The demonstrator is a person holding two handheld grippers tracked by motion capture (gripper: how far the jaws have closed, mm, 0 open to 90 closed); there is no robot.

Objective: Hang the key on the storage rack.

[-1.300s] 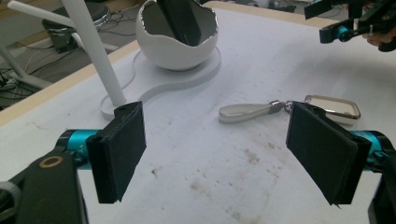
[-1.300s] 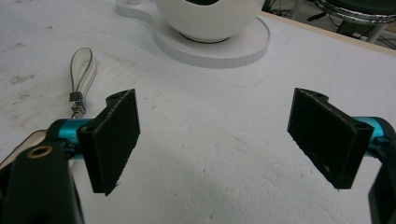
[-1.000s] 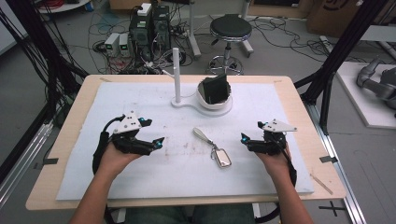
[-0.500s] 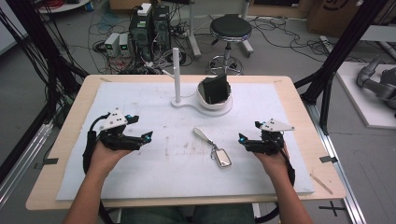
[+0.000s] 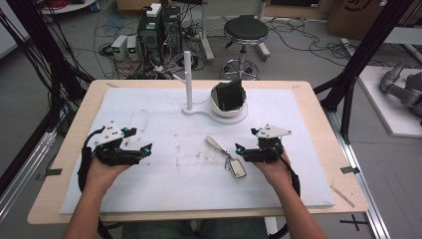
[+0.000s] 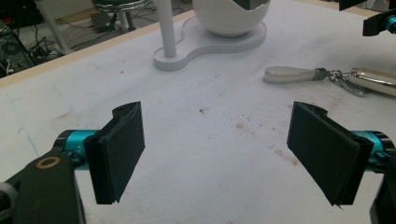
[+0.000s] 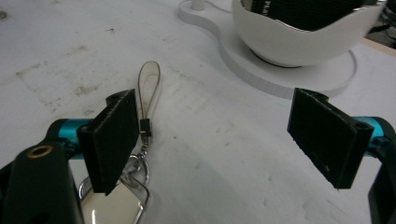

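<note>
The key fob [image 5: 237, 168] with its strap [image 5: 215, 144] lies at frame centre, long axis running upper left to lower right. The right gripper [image 5: 239, 149] — jaws spread, empty — sits just beside it; the left gripper [image 5: 148, 148], also spread, stands well apart.

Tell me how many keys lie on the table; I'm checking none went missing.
1. A single car key on a ring with a white strap lies just left of the right gripper. None seems hidden.
</note>
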